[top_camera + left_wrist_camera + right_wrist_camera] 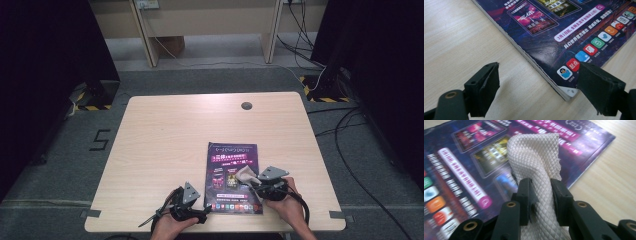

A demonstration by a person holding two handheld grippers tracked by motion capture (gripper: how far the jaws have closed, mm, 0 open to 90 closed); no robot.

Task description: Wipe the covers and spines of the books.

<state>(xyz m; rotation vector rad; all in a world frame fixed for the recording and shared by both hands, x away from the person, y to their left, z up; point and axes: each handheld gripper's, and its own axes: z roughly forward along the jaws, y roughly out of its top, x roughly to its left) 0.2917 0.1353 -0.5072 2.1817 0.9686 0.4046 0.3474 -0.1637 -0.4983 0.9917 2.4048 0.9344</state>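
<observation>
A thin, glossy magazine with a dark purple cover (234, 177) lies flat near the front edge of the pale wooden table (165, 135), somewhat right of centre, and both hands work at its near end. The right gripper (541, 195) has its jaws drawn in close and pinched on a cream-white, diamond-textured cloth (536, 160), which bunches up above the pads and hangs over the cover; I judge it is held this way so that the loose wad can be wiped across the printed surface. The left gripper (536, 87) stands with its jaws wide apart and nothing between the pads, straddling the magazine's near corner just above the tabletop (one black jaw over bare wood, the other over the row of coloured app icons), most likely to steady the magazine while the cloth rubs. Nothing else sits on the table but a round cable port (246, 105) near the far edge, well apart. Black cables (350, 150) trail over the grey carpet beyond and obstruct nothing.
</observation>
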